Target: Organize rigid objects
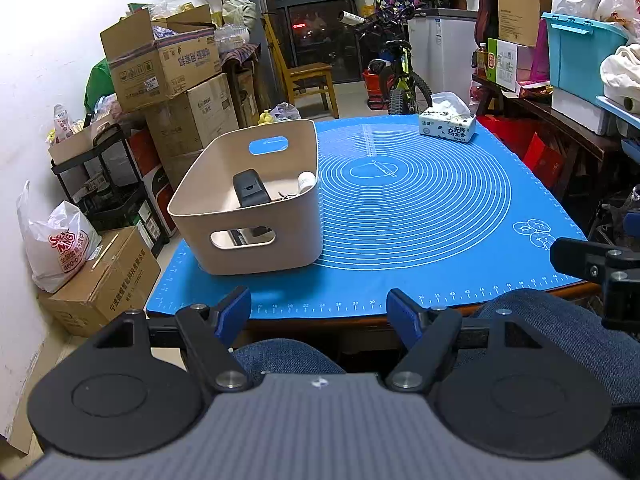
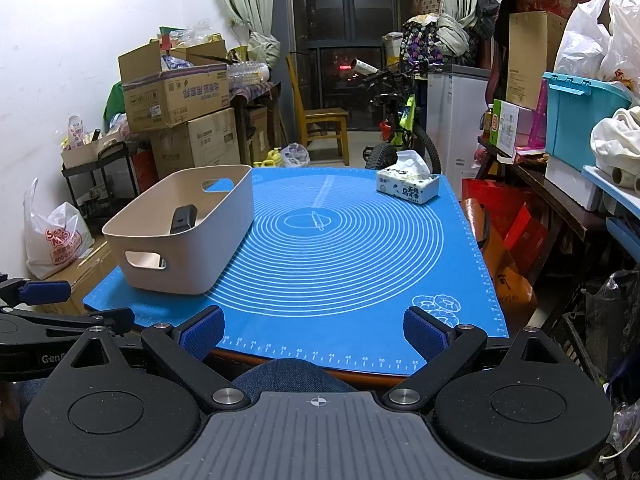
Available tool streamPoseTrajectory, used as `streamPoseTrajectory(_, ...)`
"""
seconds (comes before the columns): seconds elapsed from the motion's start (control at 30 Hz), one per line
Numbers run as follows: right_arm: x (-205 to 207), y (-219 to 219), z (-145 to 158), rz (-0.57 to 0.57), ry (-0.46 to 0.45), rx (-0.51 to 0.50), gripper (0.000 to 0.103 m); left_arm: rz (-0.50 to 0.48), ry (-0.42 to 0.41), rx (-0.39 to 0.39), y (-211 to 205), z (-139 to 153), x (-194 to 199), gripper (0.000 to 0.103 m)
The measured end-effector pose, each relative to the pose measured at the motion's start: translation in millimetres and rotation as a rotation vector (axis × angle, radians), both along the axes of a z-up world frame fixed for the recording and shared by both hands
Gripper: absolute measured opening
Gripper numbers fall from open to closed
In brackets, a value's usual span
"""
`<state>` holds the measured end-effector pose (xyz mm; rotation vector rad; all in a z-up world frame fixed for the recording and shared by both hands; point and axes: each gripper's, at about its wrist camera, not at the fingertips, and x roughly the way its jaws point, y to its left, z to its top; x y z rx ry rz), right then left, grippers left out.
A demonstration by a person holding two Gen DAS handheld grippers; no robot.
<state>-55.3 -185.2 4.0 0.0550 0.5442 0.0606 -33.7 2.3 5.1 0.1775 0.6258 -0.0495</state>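
A beige bin [image 1: 256, 240] [image 2: 188, 260] with handle slots stands on the left of the blue mat [image 1: 420, 216] [image 2: 340, 264]. Inside it lean a black box-like device [image 1: 250, 190] [image 2: 183, 218] and a small white bottle [image 1: 306, 182], with some small items beside them. My left gripper [image 1: 318, 312] hangs open and empty at the table's near edge, short of the bin. My right gripper [image 2: 314, 334] is open too, with nothing between its blue pads, over the near edge of the mat. A person's knees in jeans [image 1: 560, 320] [image 2: 292, 374] lie under both.
A tissue box [image 1: 447, 124] [image 2: 408, 188] sits at the mat's far right corner. Cardboard boxes [image 1: 168, 68], a black shelf [image 1: 104, 184] and a white bag [image 1: 56, 244] crowd the left. A bicycle [image 1: 400, 80], a wooden chair [image 1: 308, 76] and storage bins [image 1: 580, 56] stand behind and right.
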Motion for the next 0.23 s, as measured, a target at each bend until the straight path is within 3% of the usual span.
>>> streamPoseTrajectory(0.23,1.7,-1.8,0.3,0.001,0.006,0.001,0.096,-0.005,0.010,0.000,-1.0,-2.9,1.7,0.077)
